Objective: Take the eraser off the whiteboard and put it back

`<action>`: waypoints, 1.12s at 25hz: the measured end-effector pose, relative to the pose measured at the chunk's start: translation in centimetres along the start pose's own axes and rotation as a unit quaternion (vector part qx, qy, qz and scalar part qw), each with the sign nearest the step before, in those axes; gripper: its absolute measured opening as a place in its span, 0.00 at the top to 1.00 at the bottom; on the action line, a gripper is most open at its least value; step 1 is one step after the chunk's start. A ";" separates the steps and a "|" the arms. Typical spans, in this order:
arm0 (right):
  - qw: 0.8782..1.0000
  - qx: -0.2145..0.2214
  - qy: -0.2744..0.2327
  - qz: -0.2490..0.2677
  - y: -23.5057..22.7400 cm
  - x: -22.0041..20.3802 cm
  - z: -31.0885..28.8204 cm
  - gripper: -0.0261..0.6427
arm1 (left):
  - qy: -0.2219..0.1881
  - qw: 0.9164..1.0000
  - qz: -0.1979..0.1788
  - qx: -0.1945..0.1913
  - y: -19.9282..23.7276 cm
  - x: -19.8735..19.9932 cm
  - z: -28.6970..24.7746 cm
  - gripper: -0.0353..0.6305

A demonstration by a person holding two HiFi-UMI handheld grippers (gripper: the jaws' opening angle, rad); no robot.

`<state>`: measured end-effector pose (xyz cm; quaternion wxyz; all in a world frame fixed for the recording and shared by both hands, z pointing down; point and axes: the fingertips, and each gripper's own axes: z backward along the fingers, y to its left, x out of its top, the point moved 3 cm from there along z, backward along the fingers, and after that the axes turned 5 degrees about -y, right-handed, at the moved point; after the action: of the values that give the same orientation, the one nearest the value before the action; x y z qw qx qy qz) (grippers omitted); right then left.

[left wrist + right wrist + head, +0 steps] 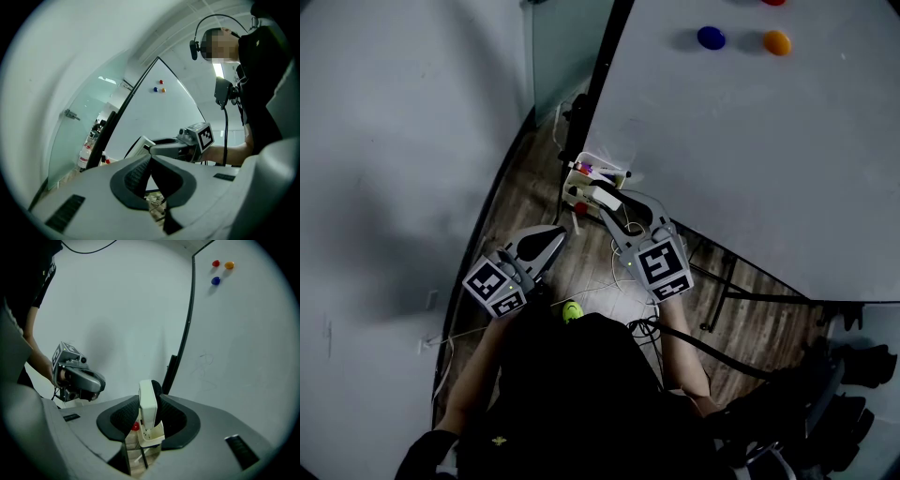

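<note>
My right gripper is shut on the eraser, a white block with black felt that stands upright between the pads. In the head view the eraser is just above the white marker tray at the whiteboard's lower left corner. Right under the eraser in the right gripper view is the tray, along with a red marker cap. My left gripper hangs to the left, away from the board, shut with nothing in it. Its jaw tips meet in the left gripper view, which also shows the eraser.
A blue magnet and an orange magnet stick high on the whiteboard. Its black frame post runs beside a glass panel. Cables lie on the wooden floor, and the board's stand legs are at the right.
</note>
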<state>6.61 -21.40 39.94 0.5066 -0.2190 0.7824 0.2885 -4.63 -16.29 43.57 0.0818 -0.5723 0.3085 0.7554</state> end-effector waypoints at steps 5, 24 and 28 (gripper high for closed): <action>1.000 0.000 0.010 -0.010 0.0 -0.8 -0.6 0.73 | 0.002 1.000 0.004 0.001 0.4 0.3 0.3 0.91; 0.999 0.008 0.039 -0.026 -0.1 -3.7 -2.8 0.73 | 0.012 0.999 0.024 0.026 1.9 -0.3 1.7 0.91; 0.999 0.009 0.035 -0.029 -0.4 -3.7 -3.1 0.73 | 0.014 0.999 0.025 0.028 2.0 -0.5 1.9 0.91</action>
<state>6.26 -23.59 44.28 0.4891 -0.2470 0.7955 0.2588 -7.00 -16.70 45.03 0.0747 -0.5726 0.3450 0.7400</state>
